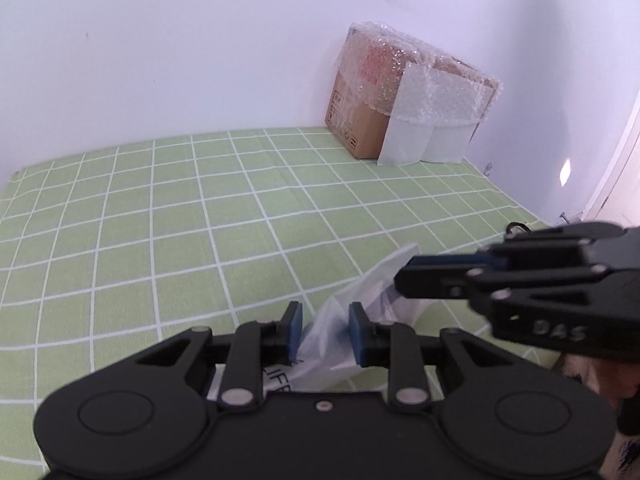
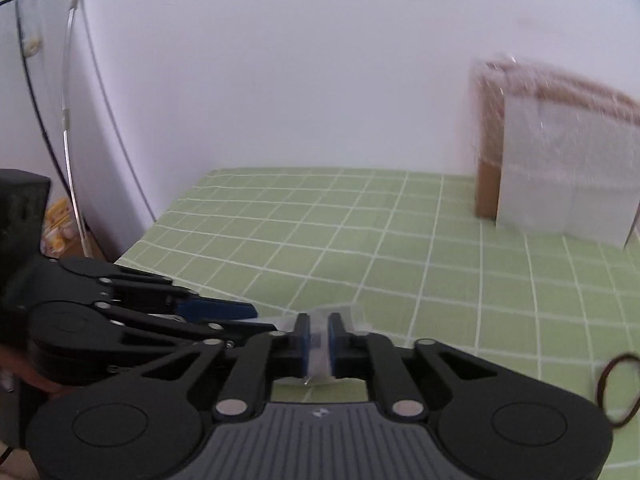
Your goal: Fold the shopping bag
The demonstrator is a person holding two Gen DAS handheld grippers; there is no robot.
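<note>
Green checked cloth covers the counter [image 1: 160, 208] in front of you, with a bubble-wrapped cardboard box [image 1: 400, 96] against the far wall. Your clear plastic shopping bag [image 1: 372, 300] lies crumpled on the cloth right at your tools. Your left gripper [image 1: 325, 334] clamps a bunched fold of it between its blue-padded fingers [image 1: 294, 334]. Your right gripper [image 2: 319, 346] has its fingers [image 2: 304, 344] pinched closed on a thin strip of the bag.

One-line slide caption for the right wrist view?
Right gripper shut on the clear bag, left gripper alongside.
</note>
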